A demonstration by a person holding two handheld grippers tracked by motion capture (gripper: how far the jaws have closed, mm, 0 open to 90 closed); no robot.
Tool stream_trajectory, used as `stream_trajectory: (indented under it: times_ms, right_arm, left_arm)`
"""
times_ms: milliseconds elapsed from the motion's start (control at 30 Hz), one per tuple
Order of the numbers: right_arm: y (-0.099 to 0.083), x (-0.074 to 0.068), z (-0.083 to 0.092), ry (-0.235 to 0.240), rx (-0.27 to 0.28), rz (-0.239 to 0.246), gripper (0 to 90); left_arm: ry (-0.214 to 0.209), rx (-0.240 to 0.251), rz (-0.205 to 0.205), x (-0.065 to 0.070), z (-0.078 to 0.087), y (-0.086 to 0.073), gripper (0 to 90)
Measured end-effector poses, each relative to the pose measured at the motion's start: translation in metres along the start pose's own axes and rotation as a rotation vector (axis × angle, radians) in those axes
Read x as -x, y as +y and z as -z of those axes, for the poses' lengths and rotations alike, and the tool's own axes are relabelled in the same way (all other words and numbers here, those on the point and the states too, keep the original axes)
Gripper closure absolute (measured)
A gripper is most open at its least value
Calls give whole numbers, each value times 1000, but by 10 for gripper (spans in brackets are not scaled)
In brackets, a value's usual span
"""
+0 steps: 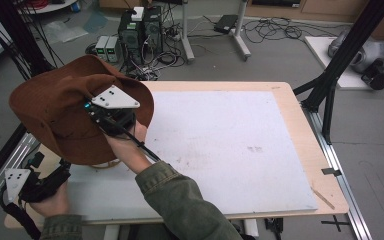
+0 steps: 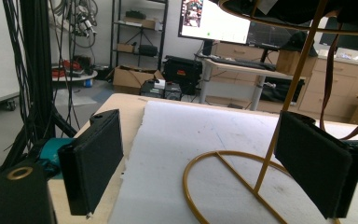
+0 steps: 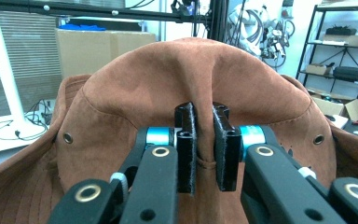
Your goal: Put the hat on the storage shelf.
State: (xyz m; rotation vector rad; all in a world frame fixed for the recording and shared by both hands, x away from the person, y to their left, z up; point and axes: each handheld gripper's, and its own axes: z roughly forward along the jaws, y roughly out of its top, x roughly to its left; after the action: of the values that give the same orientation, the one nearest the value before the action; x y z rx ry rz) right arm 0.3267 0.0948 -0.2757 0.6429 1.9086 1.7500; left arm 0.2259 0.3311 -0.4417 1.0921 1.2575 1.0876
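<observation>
Pinching the crown of the brown suede wide-brimmed hat [image 3: 186, 93], the right gripper [image 3: 207, 144] holds it over the thin gold wire hat stand [image 2: 242, 172] at the table's left. Left gripper [image 2: 205, 163] waits spread beside the stand's ring base. Seating seems underway; next, release cleanly.

One brown hat [image 1: 60, 110] sits at the left of the high view. One gold wire stand [image 2: 242, 177] shows at the lower middle of the left gripper view. One white board [image 1: 230, 145] covers one wooden table [image 1: 300, 125]. Two grippers: left [image 1: 55, 176], right [image 1: 111, 117].
</observation>
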Motion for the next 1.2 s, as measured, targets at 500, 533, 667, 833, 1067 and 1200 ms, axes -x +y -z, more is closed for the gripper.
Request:
stream_trajectory:
  times_ms: [500,533,667,833,1067,1200]
  right_arm:
    - [-1,3,-1,-71,11,-19,294]
    - [0,5,-1,-74,13,-24,257]
    - [2,8,3,-87,33,-17,140]
    - [6,8,9,-95,63,0,120]
    - [13,15,17,-94,86,11,111]
    - [17,21,26,-97,81,14,111]
  left_arm:
    - [1,-1,-5,0,0,0,158]
    - [0,0,-5,0,0,0,158]
    - [0,1,-4,0,0,0,158]
    - [0,2,-3,1,-1,0,158]
    - [-1,0,-10,1,-1,0,158]
    - [4,3,-6,1,-1,0,157]
